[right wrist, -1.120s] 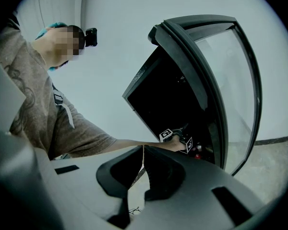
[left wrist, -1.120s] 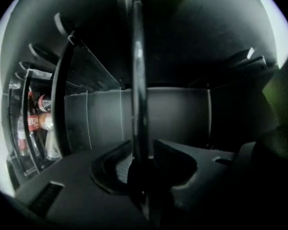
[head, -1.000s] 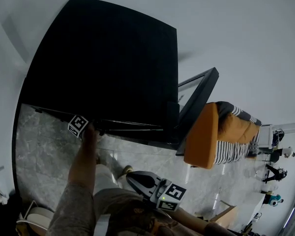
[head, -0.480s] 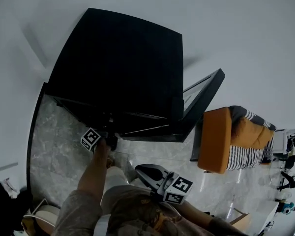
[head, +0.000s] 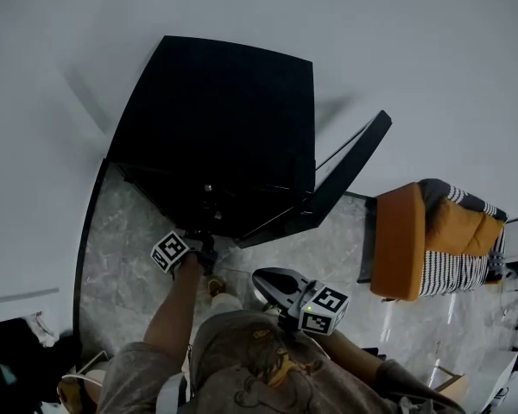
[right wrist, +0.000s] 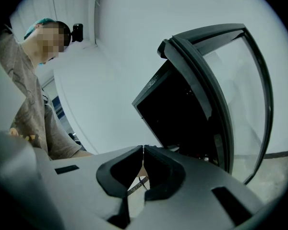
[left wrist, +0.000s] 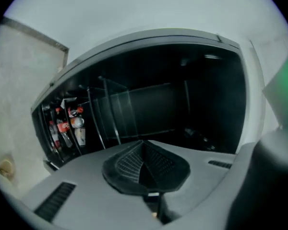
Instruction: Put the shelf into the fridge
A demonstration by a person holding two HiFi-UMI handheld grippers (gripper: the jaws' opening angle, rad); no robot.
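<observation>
The black fridge [head: 224,119] stands against the white wall with its glass door [head: 345,175] swung open to the right. In the left gripper view its dark inside shows a clear shelf pane [left wrist: 116,110] and bottles [left wrist: 67,127] at the left. My left gripper [head: 198,253] is held just in front of the fridge's opening. Its jaws are closing, and the pads [left wrist: 144,159] meet with nothing between them. My right gripper [head: 281,283] hangs close to the person's body, shut and empty [right wrist: 143,162], and looks toward the door's glass [right wrist: 230,95].
An orange sofa [head: 401,240] with a striped cushion [head: 449,261] stands right of the open door. Grey marble floor [head: 121,248] lies in front of the fridge. The person's torso fills the bottom of the head view.
My left gripper has drawn back from the fridge's front edge toward the person. The right gripper has stayed near the body. The head view has shifted, so the fridge sits further right.
</observation>
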